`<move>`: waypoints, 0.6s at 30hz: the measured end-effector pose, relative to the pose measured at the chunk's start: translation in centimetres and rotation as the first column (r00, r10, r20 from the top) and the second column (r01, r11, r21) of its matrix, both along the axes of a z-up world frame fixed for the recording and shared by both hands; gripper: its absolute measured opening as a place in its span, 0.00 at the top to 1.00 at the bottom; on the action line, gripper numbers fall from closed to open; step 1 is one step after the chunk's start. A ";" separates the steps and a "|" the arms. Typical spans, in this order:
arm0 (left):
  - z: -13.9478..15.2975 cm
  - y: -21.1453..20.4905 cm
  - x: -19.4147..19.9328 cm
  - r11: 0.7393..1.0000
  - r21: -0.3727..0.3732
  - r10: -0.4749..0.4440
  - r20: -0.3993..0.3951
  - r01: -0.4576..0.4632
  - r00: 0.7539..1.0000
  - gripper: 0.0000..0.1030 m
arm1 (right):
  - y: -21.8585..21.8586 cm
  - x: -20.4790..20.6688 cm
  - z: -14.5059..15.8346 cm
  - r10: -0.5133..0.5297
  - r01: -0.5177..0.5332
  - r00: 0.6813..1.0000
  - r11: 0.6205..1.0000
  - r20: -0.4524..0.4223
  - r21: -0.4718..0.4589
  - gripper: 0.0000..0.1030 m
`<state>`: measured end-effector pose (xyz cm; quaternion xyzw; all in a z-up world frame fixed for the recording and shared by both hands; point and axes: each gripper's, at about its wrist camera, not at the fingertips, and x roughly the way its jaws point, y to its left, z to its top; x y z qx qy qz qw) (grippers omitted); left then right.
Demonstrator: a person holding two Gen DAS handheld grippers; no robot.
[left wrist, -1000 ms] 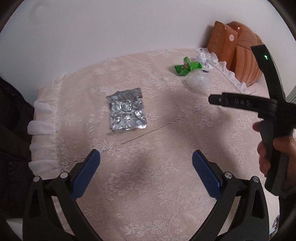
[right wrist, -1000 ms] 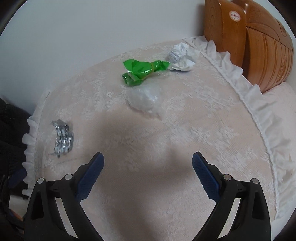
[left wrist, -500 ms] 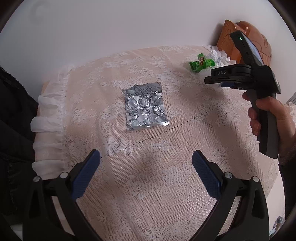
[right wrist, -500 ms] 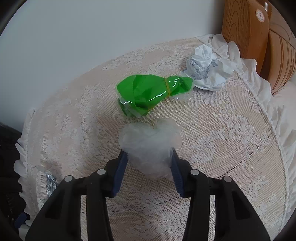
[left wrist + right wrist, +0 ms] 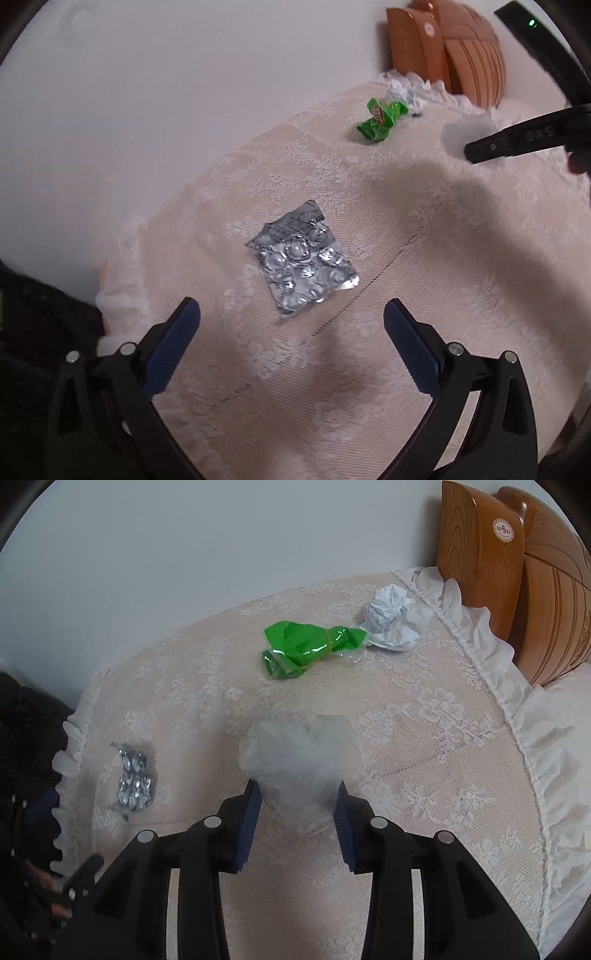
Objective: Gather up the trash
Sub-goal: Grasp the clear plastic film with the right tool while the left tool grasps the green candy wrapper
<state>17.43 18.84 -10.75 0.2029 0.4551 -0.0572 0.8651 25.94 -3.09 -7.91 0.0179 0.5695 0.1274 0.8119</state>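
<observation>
My right gripper is shut on a crumpled clear plastic wad, held just above the lace tablecloth. Behind it lie a green wrapper and a crumpled white paper. A silver blister pack sits at the left. In the left wrist view, my left gripper stands open over the cloth, just short of the blister pack. The green wrapper lies far back, and the right gripper's black body reaches in from the right with the plastic wad at its tip.
A wooden headboard rises behind the table's ruffled right edge. A white wall stands behind. Dark clothing borders the table's left side.
My right gripper went down to the clear plastic wad, shut on it, and has lifted it slightly. The left gripper rolled, staying open over the blister pack.
</observation>
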 end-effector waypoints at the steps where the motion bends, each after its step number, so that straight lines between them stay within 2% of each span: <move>1: 0.3 -0.2 0.3 0.999 0.027 -0.020 0.004 0.020 1.000 0.07 | -0.3 -0.9 0.3 0.001 -0.001 1.000 1.000 0.004 -0.005 0.63; 4: 1.9 -1.8 1.6 0.997 -0.012 -0.082 0.016 0.082 0.997 0.07 | -1.0 -2.1 0.4 -0.006 0.006 1.000 1.000 0.006 -0.005 0.63; 10: 3.1 -7.8 7.9 0.968 -0.216 -0.129 0.007 0.127 0.992 0.07 | -4.7 -5.9 1.0 -0.074 0.074 0.997 0.997 -0.007 0.031 0.61; 12: 2.6 -10.3 10.3 0.966 -0.205 -0.159 0.020 0.160 0.987 0.07 | -5.9 -7.2 1.1 -0.104 0.104 0.995 0.994 -0.010 0.033 0.61; 14: 1.6 -13.0 13.1 0.970 -0.155 -0.187 0.025 0.189 0.982 0.07 | -6.9 -8.0 1.1 -0.135 0.136 0.991 0.990 -0.017 0.043 0.61; 18: -1.4 -15.9 18.3 0.977 -0.102 -0.192 -0.033 0.187 0.981 0.08 | -9.1 -9.1 0.8 -0.192 0.194 0.981 0.979 -0.032 0.057 0.61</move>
